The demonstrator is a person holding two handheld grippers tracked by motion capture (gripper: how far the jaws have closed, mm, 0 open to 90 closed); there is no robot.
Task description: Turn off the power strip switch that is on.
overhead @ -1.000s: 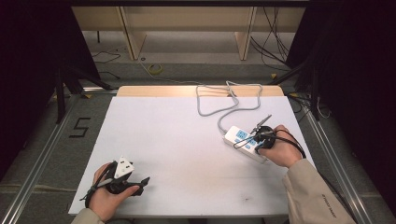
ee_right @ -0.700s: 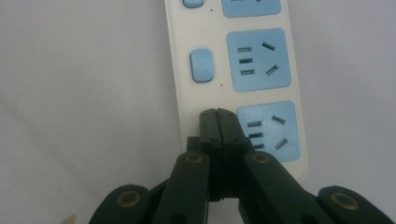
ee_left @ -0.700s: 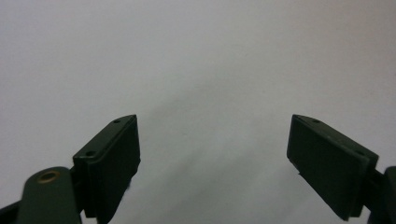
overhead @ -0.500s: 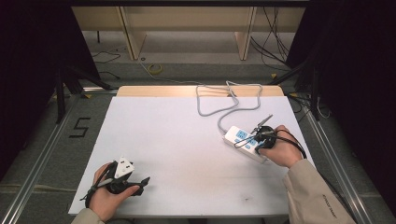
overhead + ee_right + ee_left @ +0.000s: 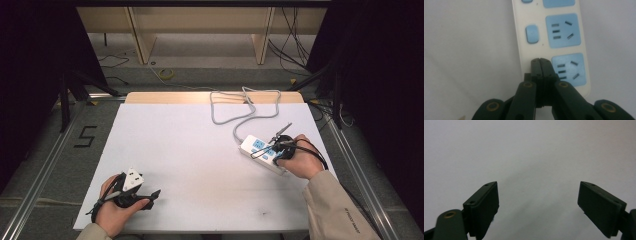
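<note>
Under closed right tongs [image 5: 541, 61], power strip [image 5: 554, 32] switch hidden.

Table [image 5: 200, 150] brightly lit from above, surroundings dark; gripper views soft, slightly blurred, faint shadows.

The right tongs [image 5: 540, 61] cover the switch beside the nearest socket of the power strip [image 5: 531, 53], whose far end runs off the top edge (one button is cropped there). Its grey cable [image 5: 235, 107] slips behind the tabletop [image 5: 190, 150].

Table [image 5: 200, 165] centre free; power strip [image 5: 260, 152], cable [image 5: 240, 107] block far right
</note>
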